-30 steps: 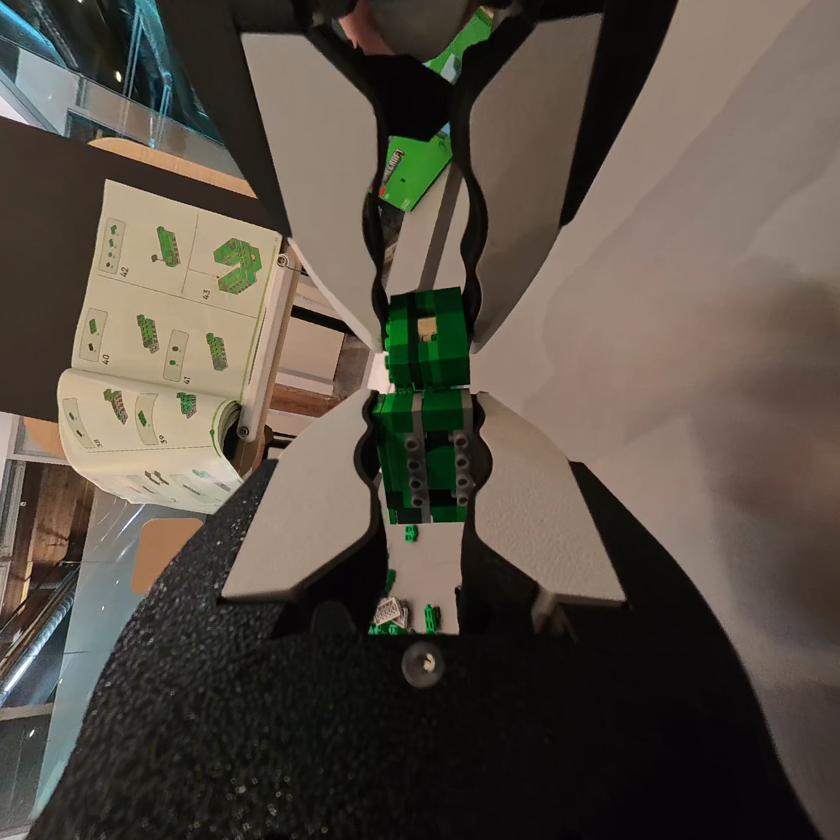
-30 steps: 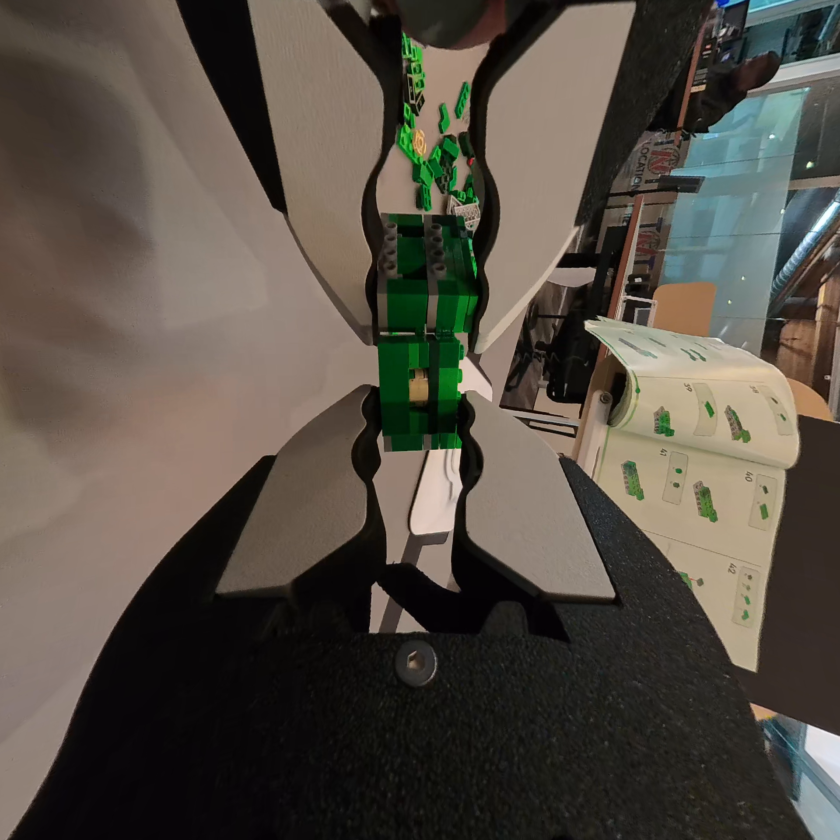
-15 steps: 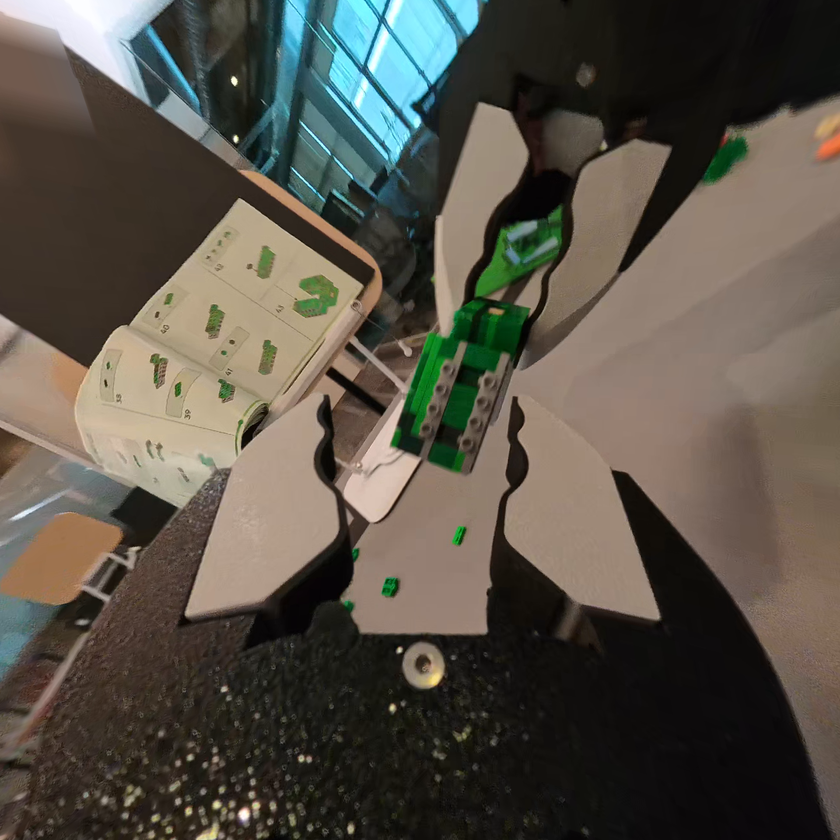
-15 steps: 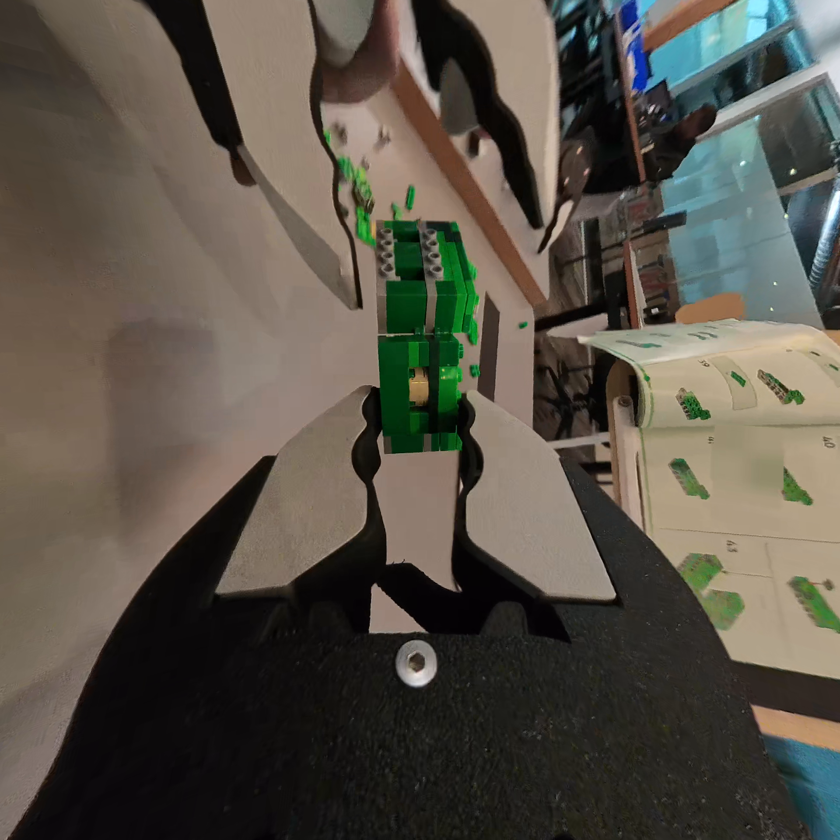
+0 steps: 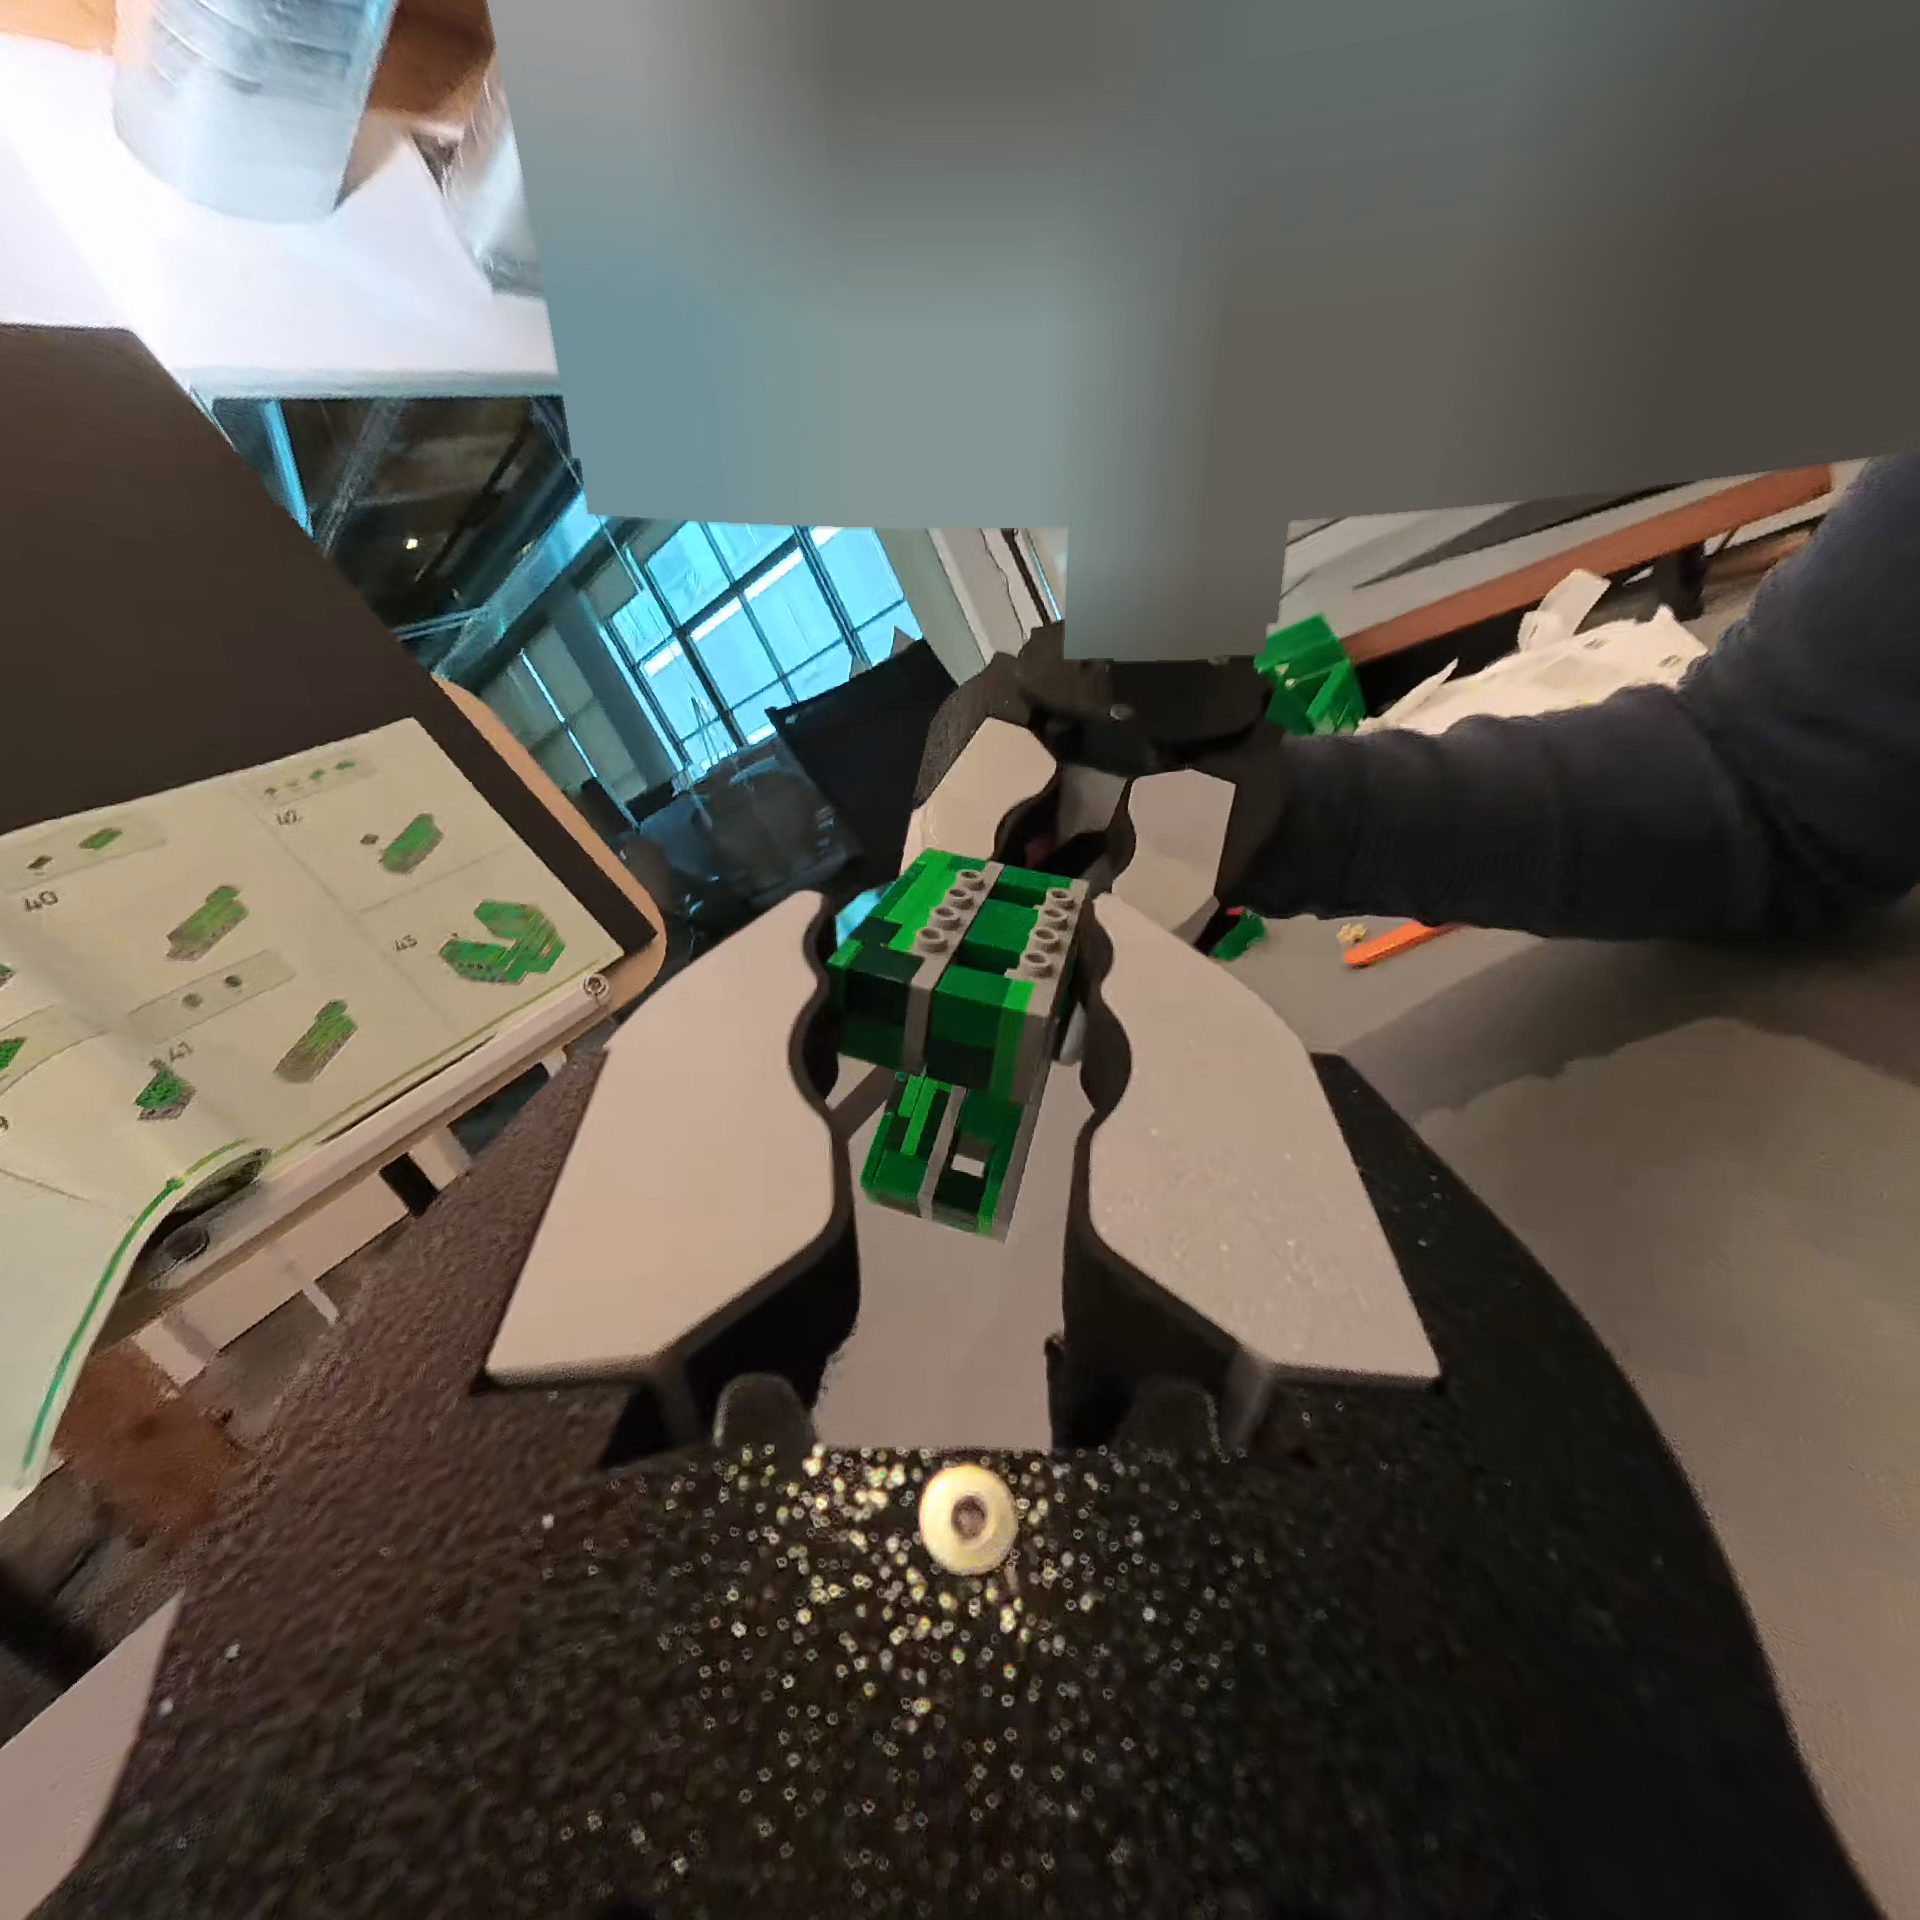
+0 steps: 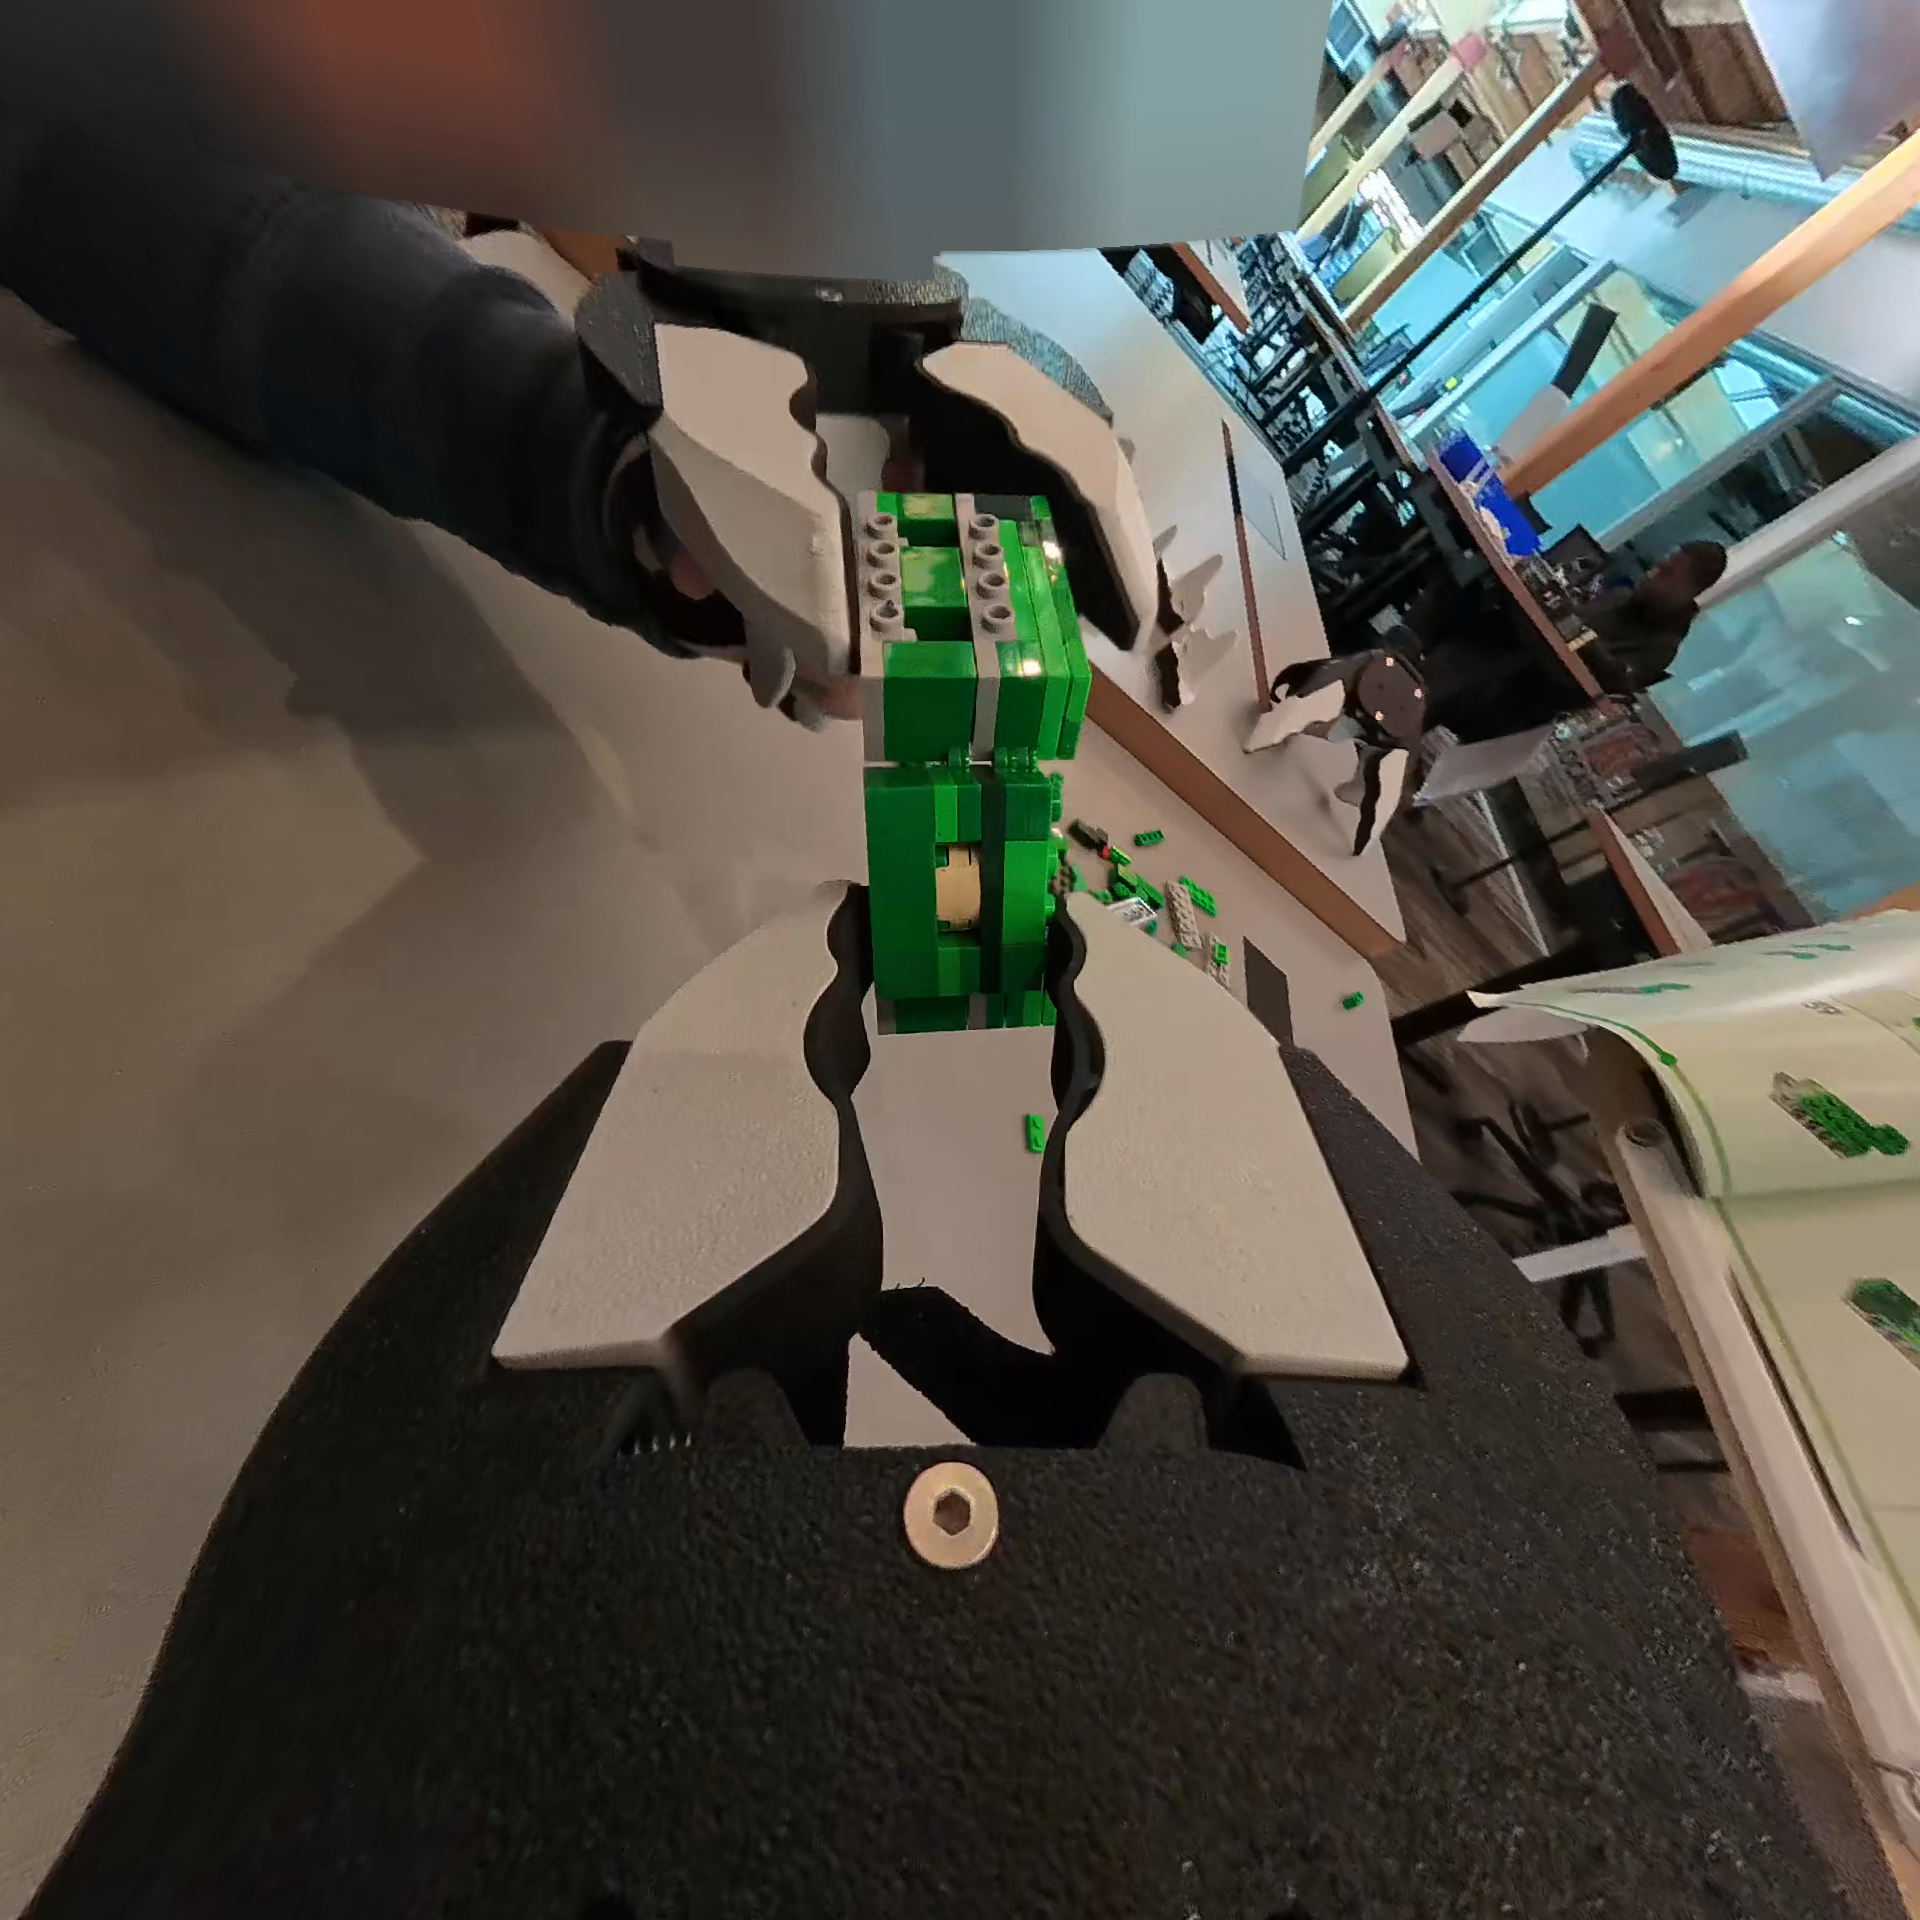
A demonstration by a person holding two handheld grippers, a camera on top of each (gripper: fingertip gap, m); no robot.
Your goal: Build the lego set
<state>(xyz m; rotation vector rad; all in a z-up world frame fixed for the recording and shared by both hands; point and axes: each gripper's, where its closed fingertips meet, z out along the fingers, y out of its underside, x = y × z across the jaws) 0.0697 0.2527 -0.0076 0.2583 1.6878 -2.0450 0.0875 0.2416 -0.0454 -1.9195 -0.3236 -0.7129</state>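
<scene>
A green lego model with two grey studded strips (image 5: pixel 956 987) is held in the air between both grippers. My left gripper (image 5: pixel 956 914) is shut on its studded block, with both fingers against the block's sides. My right gripper (image 6: pixel 956 899) is shut on the model's other block, which is green with a tan round piece (image 6: pixel 961 883). In the right wrist view the left gripper (image 6: pixel 956 520) shows at the top, around the studded block (image 6: pixel 935 582). In the left wrist view the right gripper (image 5: pixel 1070 821) shows behind the model.
An open instruction booklet (image 5: pixel 260 935) stands on a holder to the side and also shows in the right wrist view (image 6: pixel 1766 1091). Loose green and grey bricks (image 6: pixel 1143 894) lie on the grey table (image 6: pixel 312 831). An orange tool (image 5: pixel 1392 945) and white bags (image 5: pixel 1558 665) lie farther off. A dark sleeve (image 5: pixel 1558 810) reaches in.
Half a second ago my left gripper was open and off the model. Now it is shut on the studded block again. Both grippers have tilted and lifted the model.
</scene>
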